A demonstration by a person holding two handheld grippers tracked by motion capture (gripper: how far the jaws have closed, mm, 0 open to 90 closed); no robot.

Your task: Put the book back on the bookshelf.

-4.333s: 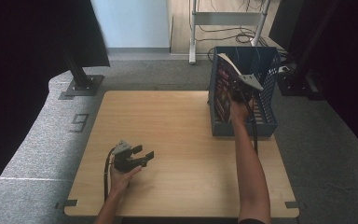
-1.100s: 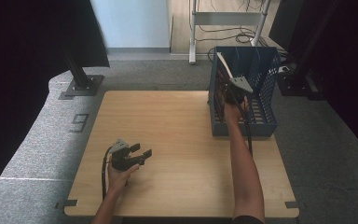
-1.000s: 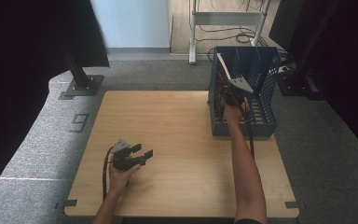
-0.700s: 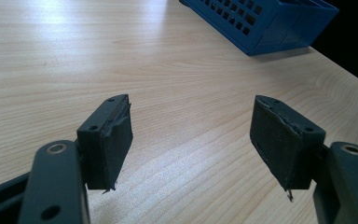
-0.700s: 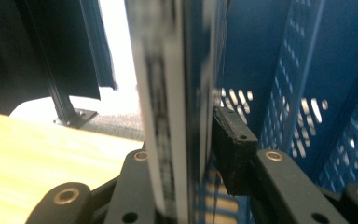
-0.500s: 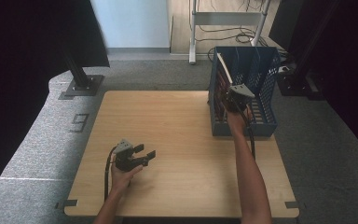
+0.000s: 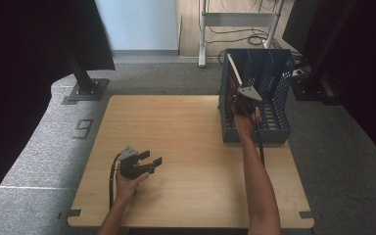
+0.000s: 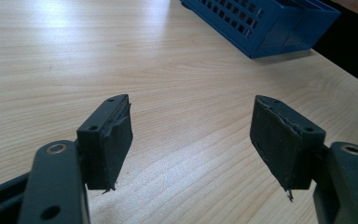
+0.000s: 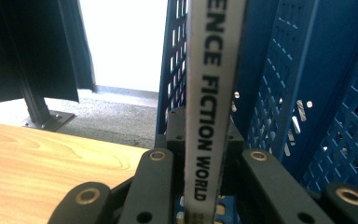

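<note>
A thin book (image 9: 210,107), its white spine printed in black with letters that read "ENCE FICTION WORLD", stands near upright at the left end of the blue perforated basket (image 7: 279,122), which sits at the far right corner of the worktop (image 7: 186,142). The right gripper (image 7: 245,100) is pinching the book low on its spine, its 2 black jaws pressed against either side of it in the right gripper view, with the basket's slotted dividers just beyond. Compared with the frame from 4.3 s ago, the right gripper has come lower into the basket and the book stands steeper, less tilted toward the worktop's middle. The left gripper (image 7: 144,164) has stayed near the front left of the worktop, resting just above the wood with its jaws spread wide and nothing between them; its pads (image 8: 116,135) look frayed at the edges in the left gripper view, and a cable (image 7: 111,176) trails back from it along the person's wrist. The worktop is pale wood with a light grain, bare apart from the basket. Around it lies grey carpet (image 7: 44,147) marked with a 9 (image 7: 82,128) by the left edge, dark curtains (image 7: 29,58) hang at the left and right, and a white metal stand (image 7: 235,19) with loose cables stands beyond the far edge.
</note>
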